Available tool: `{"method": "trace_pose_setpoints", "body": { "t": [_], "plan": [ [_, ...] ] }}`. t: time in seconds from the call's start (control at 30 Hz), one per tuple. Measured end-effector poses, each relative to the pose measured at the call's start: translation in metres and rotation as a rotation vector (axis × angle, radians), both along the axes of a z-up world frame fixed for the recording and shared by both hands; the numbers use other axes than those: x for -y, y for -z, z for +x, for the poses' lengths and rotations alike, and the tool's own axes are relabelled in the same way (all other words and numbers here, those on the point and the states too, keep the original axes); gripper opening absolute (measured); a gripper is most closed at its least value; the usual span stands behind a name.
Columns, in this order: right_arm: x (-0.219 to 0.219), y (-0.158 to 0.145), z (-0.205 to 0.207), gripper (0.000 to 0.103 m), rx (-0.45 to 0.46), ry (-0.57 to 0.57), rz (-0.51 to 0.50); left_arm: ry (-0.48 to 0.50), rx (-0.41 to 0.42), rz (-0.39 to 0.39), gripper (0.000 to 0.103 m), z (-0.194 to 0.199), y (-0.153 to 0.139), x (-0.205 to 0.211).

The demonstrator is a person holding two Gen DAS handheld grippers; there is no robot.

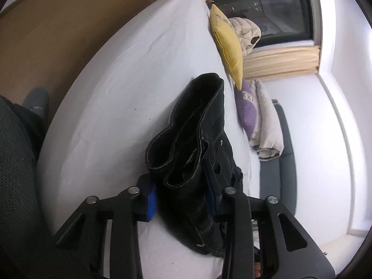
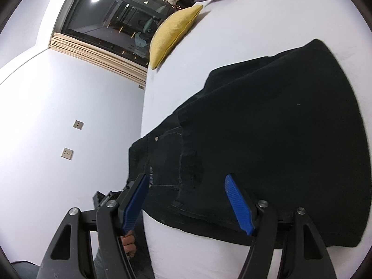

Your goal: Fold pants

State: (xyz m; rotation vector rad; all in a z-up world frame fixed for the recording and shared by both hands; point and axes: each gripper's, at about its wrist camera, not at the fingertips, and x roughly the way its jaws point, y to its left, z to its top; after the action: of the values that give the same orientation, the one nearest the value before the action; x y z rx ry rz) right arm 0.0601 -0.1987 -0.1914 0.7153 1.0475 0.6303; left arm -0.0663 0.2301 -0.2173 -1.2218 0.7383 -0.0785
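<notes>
White bed [image 1: 130, 74] | black pants [image 1: 197, 139] folded | left hand-held gripper [image 1: 183, 200] clamps them

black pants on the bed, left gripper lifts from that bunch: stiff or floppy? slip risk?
Likely floppy: the black pants stand in loose curled folds between the left gripper pads, so the rest should drape and trail. Probably fairly heavy for cloth: thick stitched seams and rivets suggest denim. Slip seems unlikely, since the ribbed blue pads pinch several layers.

Matt black denim pants [image 1: 197, 144] lie on smooth white cloth sheet [image 1: 121, 88].
</notes>
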Motion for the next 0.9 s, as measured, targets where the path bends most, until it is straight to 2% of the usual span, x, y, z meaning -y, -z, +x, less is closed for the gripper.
{"method": "trace_pose_setpoints", "body": {
  "t": [0.2,0.27,0.5,0.6,0.63,0.67,0.7,0.77,0.83,0.87,0.9],
  "plan": [
    [-0.026,0.005,0.016,0.071,-0.013,-0.056,0.022,-0.032,0.009,-0.114,0.018,-0.004,0.014,-0.009],
    [-0.039,0.005,0.025,0.071,-0.016,-0.086,0.026,-0.031,0.018,-0.119,0.014,-0.003,0.015,-0.009],
    [-0.075,0.008,0.051,0.071,-0.028,-0.144,0.031,0.003,0.054,-0.049,0.011,0.009,-0.009,-0.002],
    [-0.084,0.022,0.063,0.071,-0.063,-0.160,0.044,0.010,0.069,-0.036,0.011,0.010,-0.019,0.000],
    [-0.086,0.035,0.069,0.071,-0.105,-0.162,0.024,0.013,0.070,-0.030,0.011,0.011,-0.020,0.001],
    [-0.086,0.043,0.072,0.064,-0.124,-0.162,0.017,0.014,0.069,-0.027,0.011,0.012,-0.021,0.001],
    [-0.083,0.052,0.076,0.051,-0.145,-0.150,0.012,0.013,0.065,-0.031,0.011,0.012,-0.020,0.000],
    [-0.078,0.047,0.076,0.048,-0.164,-0.138,0.019,0.007,0.059,-0.041,0.011,0.020,-0.021,-0.001],
    [-0.079,0.031,0.071,0.051,-0.117,-0.164,0.020,0.011,0.065,-0.030,0.011,0.020,-0.026,0.000],
    [-0.080,0.025,0.068,0.057,-0.091,-0.180,0.026,0.015,0.069,-0.024,0.011,0.020,-0.028,0.001],
    [-0.081,0.023,0.066,0.071,-0.067,-0.190,0.016,0.018,0.073,-0.014,0.011,0.021,-0.031,0.002]
  ]
}}
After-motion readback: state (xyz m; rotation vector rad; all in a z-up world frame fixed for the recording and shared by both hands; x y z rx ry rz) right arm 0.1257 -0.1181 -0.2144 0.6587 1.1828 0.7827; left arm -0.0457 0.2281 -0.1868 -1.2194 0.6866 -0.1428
